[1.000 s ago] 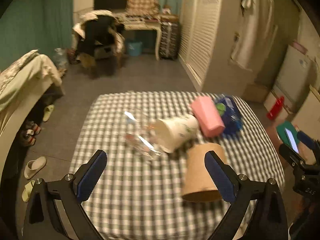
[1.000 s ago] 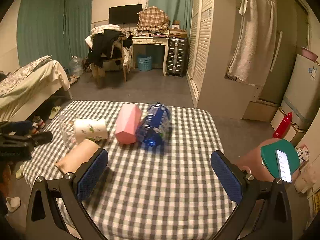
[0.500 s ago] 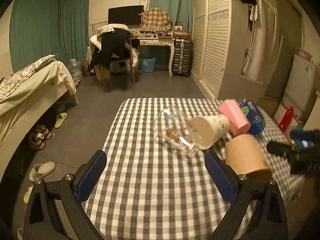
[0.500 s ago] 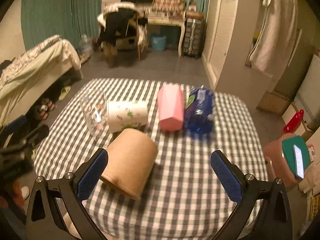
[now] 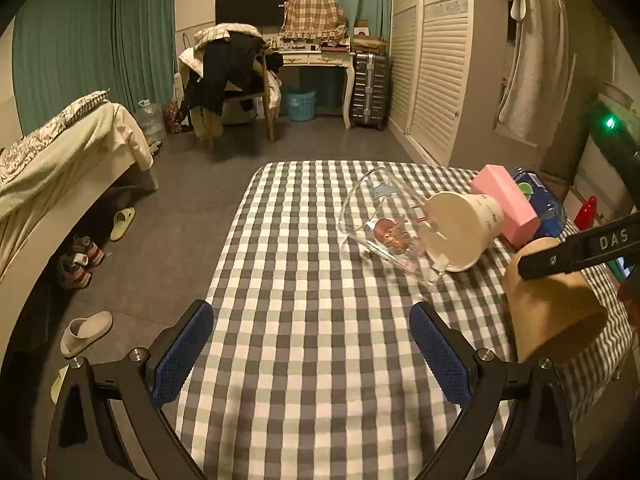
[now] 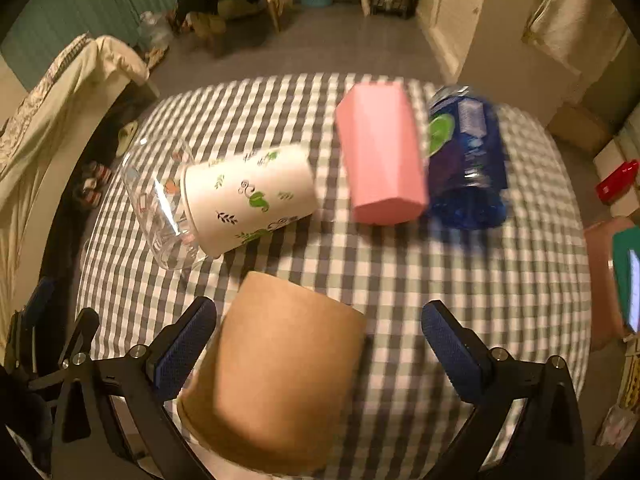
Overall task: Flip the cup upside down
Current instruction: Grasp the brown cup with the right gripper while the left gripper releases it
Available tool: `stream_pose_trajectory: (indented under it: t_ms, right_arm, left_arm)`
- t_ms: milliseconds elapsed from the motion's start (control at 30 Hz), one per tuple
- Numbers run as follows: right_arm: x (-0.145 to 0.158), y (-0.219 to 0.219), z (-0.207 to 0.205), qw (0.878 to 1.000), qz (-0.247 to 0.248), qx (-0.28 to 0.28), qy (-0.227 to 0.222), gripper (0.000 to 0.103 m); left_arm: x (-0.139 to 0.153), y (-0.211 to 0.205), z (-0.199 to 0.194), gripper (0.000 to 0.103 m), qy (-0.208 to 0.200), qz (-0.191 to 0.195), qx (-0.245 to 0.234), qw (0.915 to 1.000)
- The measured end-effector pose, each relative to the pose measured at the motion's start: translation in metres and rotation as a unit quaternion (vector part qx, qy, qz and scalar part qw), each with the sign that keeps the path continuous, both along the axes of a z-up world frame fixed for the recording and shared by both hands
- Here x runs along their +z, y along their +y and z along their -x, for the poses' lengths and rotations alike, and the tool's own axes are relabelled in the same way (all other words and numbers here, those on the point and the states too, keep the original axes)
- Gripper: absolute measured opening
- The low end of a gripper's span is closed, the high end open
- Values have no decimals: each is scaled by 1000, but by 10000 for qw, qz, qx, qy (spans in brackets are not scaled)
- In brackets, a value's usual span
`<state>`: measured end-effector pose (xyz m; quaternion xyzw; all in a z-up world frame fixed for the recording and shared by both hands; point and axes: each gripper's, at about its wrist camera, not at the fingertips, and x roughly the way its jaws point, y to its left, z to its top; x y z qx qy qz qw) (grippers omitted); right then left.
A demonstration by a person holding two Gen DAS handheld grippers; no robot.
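Several cups lie on their sides on the checked table [image 5: 312,320]: a brown paper cup [image 6: 276,372] nearest me, a white leaf-print paper cup [image 6: 248,196], a clear glass cup [image 6: 156,208], a pink cup [image 6: 380,156] and a blue cup [image 6: 464,164]. My right gripper [image 6: 316,344] is open, its fingers on either side of the brown cup, apart from it. In the left wrist view the brown cup [image 5: 552,312] lies at the right with a right finger [image 5: 580,248] over it. My left gripper [image 5: 312,352] is open and empty above the table's near left part.
A bed [image 5: 60,160] stands to the left with shoes [image 5: 80,260] and slippers [image 5: 86,332] on the floor. A chair with clothes [image 5: 228,76], a desk [image 5: 316,60] and a wardrobe [image 5: 432,60] stand at the back. A hand holding a phone [image 6: 624,280] is at the right.
My right gripper has moved down and forward so the brown cup lies between its open fingers. My left gripper has drawn back to the left, away from the cups.
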<state>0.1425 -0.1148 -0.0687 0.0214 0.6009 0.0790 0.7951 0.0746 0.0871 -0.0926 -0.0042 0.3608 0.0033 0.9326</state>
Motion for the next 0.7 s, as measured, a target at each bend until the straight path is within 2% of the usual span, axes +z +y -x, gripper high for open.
stream_pose_trajectory:
  t_ms: [133, 233, 333, 433, 467, 567, 633, 700]
  right_arm:
    - [-18, -3, -10, 9989, -308, 15, 358, 98]
    - [-23, -3, -15, 9972, -575, 113, 461, 85]
    - [-20, 3, -16, 9981, -421, 236, 393, 85]
    - [-10, 2, -14, 9978, -559, 238, 274, 85]
    - [-4, 2, -12, 9982, -529, 246, 127, 85]
    - [25, 3, -1, 9962, -245, 387, -743, 84]
    - [41, 6, 8, 9902, 51, 419, -1332, 84]
    - [57, 9, 22, 9767, 440, 451, -2050, 84]
  left_arm:
    - [-7, 1, -7, 101, 60, -7, -19, 10000]
    - [-11, -2, -10, 101, 109, -37, -72, 9999]
    - [-11, -7, -11, 101, 111, -79, -134, 9998]
    - [-8, -14, -10, 101, 89, -141, -158, 9997]
    - [-7, -15, -9, 101, 78, -145, -161, 9997]
    - [-2, -15, -6, 101, 53, -100, -143, 9998]
    - [1, -13, -2, 101, 31, -82, -113, 9999]
    - [5, -13, 1, 101, -2, -64, -88, 9999]
